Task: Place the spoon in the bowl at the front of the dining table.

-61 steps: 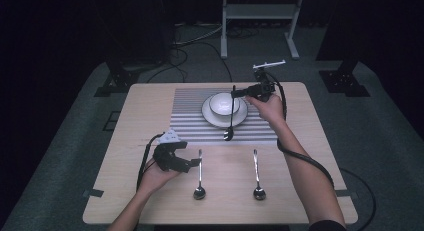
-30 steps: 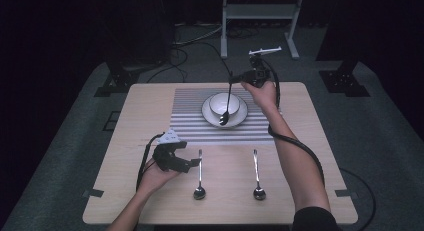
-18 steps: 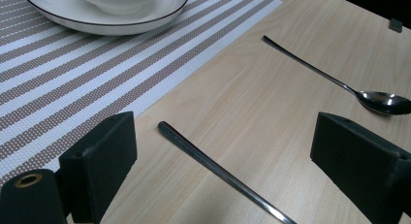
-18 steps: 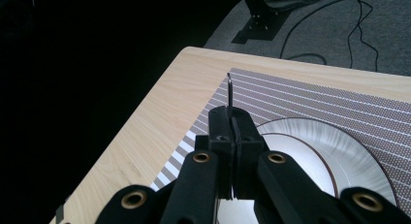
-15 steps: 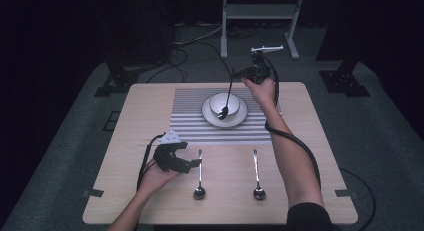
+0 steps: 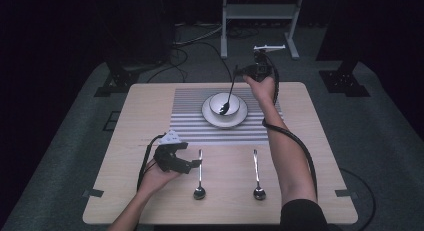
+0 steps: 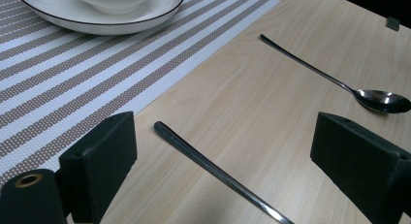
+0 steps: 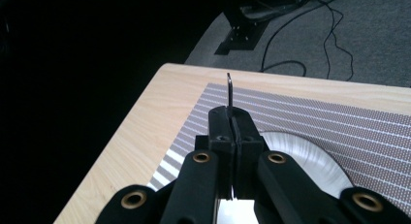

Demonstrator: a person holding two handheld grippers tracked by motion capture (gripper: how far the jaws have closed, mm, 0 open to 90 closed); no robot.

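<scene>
Progress, judged: one slim metal spoon clamped in right tool, bowl end inside white ceramic bowl on striped placemat | left tool apart around second spoon's handle on wooden surface | third spoon untouched.

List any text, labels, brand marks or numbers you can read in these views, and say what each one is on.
None: no view carries readable writing.
The plate, the bowl and the striped placemat show pattern only, no lettering.
The spoon handles on the table show no stamp that can be made out.
The left gripper, the right gripper and the small tabs at the table's edge are blank or too small to tell.
</scene>
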